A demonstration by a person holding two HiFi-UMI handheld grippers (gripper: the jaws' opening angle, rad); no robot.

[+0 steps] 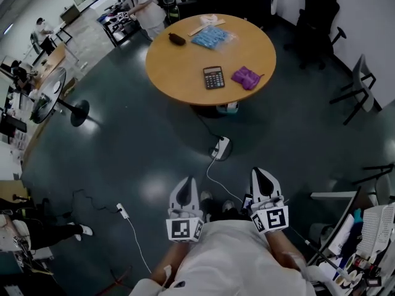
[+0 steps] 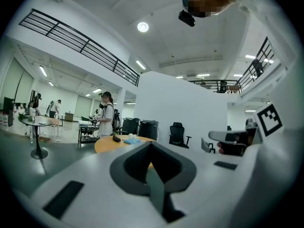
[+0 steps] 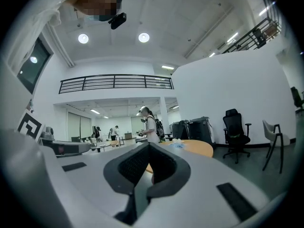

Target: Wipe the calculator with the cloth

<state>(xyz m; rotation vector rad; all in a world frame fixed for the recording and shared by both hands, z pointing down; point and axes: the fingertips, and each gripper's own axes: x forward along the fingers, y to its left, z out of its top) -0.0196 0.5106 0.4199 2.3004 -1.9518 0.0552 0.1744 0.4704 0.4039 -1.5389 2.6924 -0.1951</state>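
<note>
while your left gripper [image 1: 184, 187] and right gripper [image 1: 265, 179] sit low by your waist, each with its jaws pressed together on nothing, the calculator [image 1: 213, 77] and the purple cloth [image 1: 246, 77] lie well ahead of you on the round table [image 1: 179, 73]. the calculator's long side runs away from you, and the cloth rests just to its right, apart from it, so your right gripper looks the nearer one for picking up the cloth. only the head view shows both things; each gripper view gives just the far table edge beyond its closed jaws.
</note>
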